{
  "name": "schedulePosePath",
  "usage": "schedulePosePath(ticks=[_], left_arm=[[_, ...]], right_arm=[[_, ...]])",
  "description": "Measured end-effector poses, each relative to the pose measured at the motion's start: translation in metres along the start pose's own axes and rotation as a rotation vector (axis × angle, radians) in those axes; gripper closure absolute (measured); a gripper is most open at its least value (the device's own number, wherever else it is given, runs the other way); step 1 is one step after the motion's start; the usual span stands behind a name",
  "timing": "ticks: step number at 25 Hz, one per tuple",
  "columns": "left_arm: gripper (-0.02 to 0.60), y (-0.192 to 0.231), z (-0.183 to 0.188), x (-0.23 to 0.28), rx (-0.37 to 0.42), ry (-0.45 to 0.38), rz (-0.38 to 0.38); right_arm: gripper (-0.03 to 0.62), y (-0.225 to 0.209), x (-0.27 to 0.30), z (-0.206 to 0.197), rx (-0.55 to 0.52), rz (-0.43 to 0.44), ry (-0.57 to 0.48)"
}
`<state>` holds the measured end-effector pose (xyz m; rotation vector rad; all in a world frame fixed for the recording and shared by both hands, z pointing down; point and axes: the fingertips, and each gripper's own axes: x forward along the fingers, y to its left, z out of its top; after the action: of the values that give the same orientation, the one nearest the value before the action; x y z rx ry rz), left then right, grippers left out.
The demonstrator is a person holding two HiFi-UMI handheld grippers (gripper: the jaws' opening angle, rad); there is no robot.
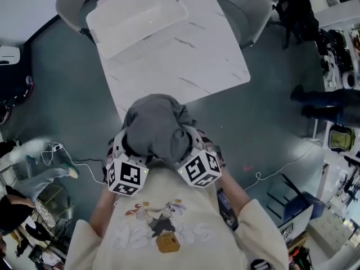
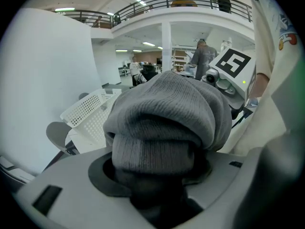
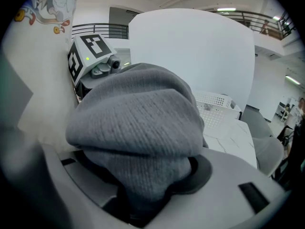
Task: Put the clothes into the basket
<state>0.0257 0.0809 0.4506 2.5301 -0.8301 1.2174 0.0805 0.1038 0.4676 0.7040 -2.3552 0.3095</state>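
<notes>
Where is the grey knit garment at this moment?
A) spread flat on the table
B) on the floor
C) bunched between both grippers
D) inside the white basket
C: the grey knit garment is clamped in the left gripper and the right gripper, short of the white basket on the table.

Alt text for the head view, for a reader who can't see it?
Seen from above, a person holds a bunched grey knitted garment between the left gripper and right gripper, both shut on it. Ahead stands a white marble table with a white basket at its far end.
</notes>
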Motion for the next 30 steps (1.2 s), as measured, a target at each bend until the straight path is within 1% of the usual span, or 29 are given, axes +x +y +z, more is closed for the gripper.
schedulePosePath(ticks=[4,7,11,18,22,25,30], left_arm=[[0.333,0.014,0.018,0.012,-0.016,-0.001,0.014],[0.333,0.021,0.027,0.015,-0.026,-0.009,0.022],[0.333,0.028,0.034,0.022,-0.047,-0.017,0.024],[0.333,0.033,0.046,0.034,-0.027,-0.046,0.072],[0.333,0.034,0.046,0.034,-0.035,-0.035,0.091],[0.333,0.036,0.05,0.036,-0.034,-0.039,0.092],[0.333,0.046,0.056,0.037,-0.057,-0.055,0.104]], right_arm=[[0.375,-0.026,0.001,0.006,-0.013,0.008,-0.007],[0.375,-0.038,0.0,0.012,-0.031,0.011,-0.005],[0.375,-0.052,0.002,0.015,-0.031,-0.007,0.012],[0.375,-0.07,0.003,0.012,-0.025,-0.058,-0.027],[0.373,-0.073,0.004,0.012,-0.004,-0.065,-0.032],[0.375,-0.077,0.004,0.013,0.004,-0.062,-0.037],[0.374,-0.088,0.007,0.022,-0.018,-0.071,-0.046]])
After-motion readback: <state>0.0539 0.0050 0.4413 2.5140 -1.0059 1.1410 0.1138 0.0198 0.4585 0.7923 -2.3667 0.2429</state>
